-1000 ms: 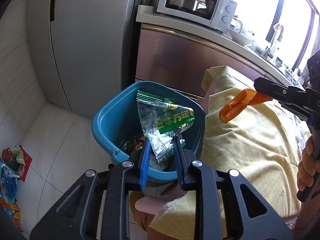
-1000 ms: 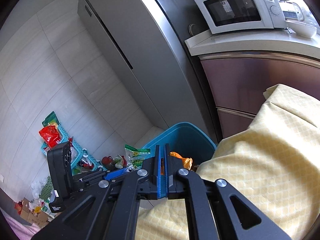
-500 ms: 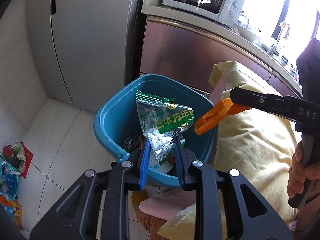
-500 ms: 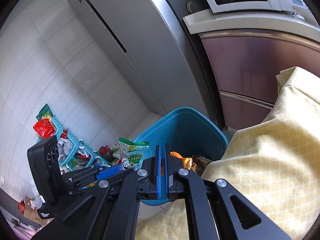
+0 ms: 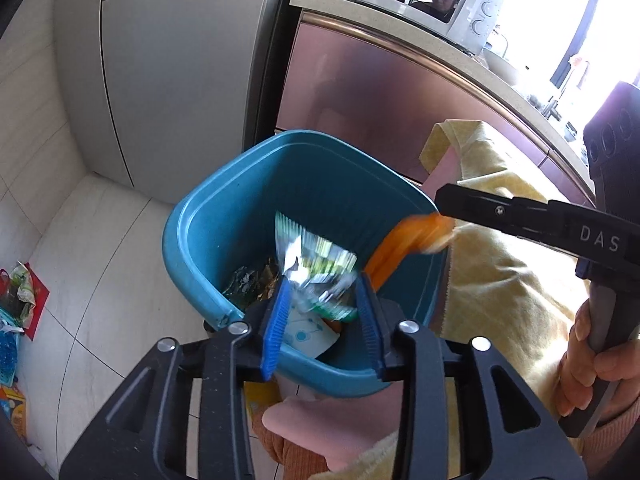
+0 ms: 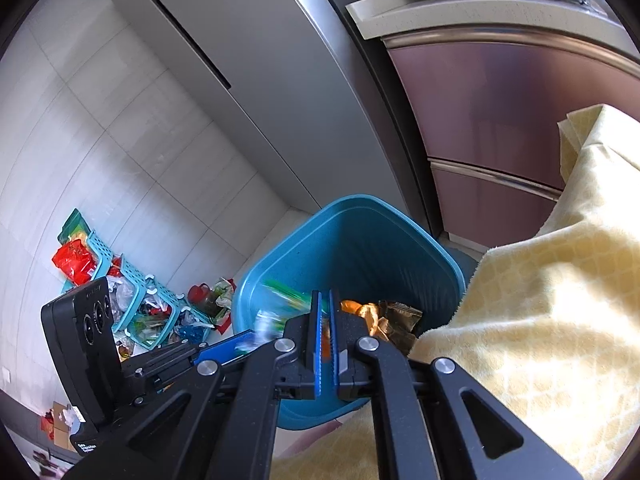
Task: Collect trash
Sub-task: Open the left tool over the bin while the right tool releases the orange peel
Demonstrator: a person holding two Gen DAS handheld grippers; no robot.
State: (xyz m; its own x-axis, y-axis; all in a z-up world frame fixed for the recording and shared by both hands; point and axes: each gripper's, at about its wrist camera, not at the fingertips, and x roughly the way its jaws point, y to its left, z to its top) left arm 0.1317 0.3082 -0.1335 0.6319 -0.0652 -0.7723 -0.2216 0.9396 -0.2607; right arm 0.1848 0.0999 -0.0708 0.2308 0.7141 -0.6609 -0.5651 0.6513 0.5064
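Blue bin [image 5: 192,240] sat on the floor against a yellow cloth [image 5: 508,292]. Over it, the left gripper [image 5: 320,300] was opening around a blurred green wrapper [image 5: 316,264]; the right gripper [image 6: 324,320] was clamped nearly shut on an orange wrapper [image 5: 404,244].

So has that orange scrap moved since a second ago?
Yes. In the left wrist view the orange scrap has come leftward off the yellow cloth to hang over the blue bin's rim.

Your window [image 5: 600,12] at upper right is blown out white, and daylight floods in from there; the green wrapper [image 5: 316,264] and orange wrapper [image 5: 404,240] smear with motion blur; fisheye bends the edges, and the corners go black.
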